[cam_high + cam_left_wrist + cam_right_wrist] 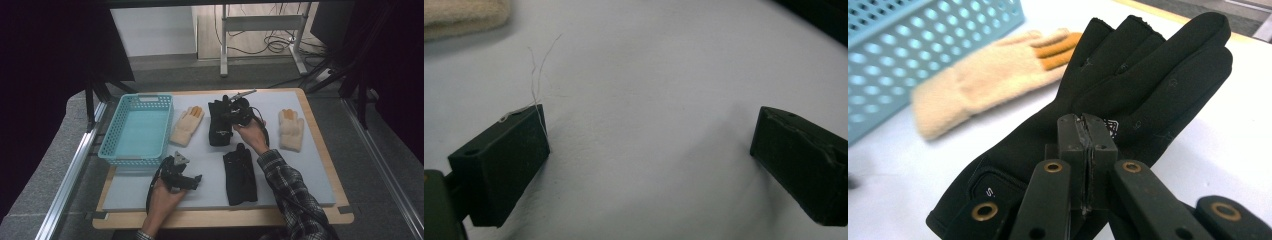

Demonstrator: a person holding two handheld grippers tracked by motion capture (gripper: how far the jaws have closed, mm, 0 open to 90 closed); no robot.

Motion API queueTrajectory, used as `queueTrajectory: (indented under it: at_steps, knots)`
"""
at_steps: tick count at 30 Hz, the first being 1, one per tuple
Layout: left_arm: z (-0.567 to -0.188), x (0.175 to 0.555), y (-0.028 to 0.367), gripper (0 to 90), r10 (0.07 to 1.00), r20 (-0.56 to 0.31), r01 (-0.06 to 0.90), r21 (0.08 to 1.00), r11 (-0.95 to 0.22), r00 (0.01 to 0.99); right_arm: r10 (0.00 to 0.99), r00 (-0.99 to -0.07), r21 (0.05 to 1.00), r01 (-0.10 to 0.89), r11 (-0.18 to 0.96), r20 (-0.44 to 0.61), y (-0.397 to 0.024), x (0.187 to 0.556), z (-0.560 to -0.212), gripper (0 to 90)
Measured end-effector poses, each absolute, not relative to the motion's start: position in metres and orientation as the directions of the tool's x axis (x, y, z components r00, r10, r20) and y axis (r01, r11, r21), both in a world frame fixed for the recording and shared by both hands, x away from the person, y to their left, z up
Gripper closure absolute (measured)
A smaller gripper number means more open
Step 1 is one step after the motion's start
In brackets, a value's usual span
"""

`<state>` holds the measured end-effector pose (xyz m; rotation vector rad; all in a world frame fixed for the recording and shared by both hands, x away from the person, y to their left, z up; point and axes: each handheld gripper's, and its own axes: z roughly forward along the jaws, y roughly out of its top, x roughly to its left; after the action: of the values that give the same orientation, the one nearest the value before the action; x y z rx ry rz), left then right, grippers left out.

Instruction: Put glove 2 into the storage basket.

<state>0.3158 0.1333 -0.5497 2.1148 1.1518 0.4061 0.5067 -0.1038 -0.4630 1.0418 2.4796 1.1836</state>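
My right gripper [1087, 131] is pinched on a black glove [1128, 85] near the table's [310, 165] far edge; left gripper [649, 150] gapes empty. The turquoise basket [112, 145] holds nothing; all four gloves remain.

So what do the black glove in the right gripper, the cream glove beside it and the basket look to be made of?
Black glove: smooth, matte stretch fabric, probably synthetic, with stitched seams and a small printed logo. Cream glove: fuzzy knit, wool or fleece by the look, with orange-banded fingers. Basket: glossy turquoise moulded plastic, its walls perforated with rows of holes.
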Motion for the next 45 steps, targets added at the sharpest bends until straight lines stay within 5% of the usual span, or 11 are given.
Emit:
queueTrajectory:
  at_steps: [18, 34, 45]
  knots:
    - [-0.55, 0.316, 0.133, 2.5, 0.827, -0.048, 0.612, 0.697, -0.374, 0.56, 0.572, -0.799, 0.756, 0.489, 0.436, 0.187, -0.151, 0.422, -0.442, 87.2]
    - [-0.55, 0.315, 0.133, 2.5, 0.83, -0.051, 0.613, 0.699, -0.367, 0.555, 0.579, -0.784, 0.757, 0.513, 0.404, 0.223, -0.194, 0.352, -0.442, 87.1]
    - [-0.55, 0.315, 0.133, 2.5, 0.83, -0.05, 0.613, 0.7, -0.368, 0.555, 0.607, -0.768, 0.724, 0.537, 0.433, 0.207, -0.186, 0.335, -0.482, 86.7]
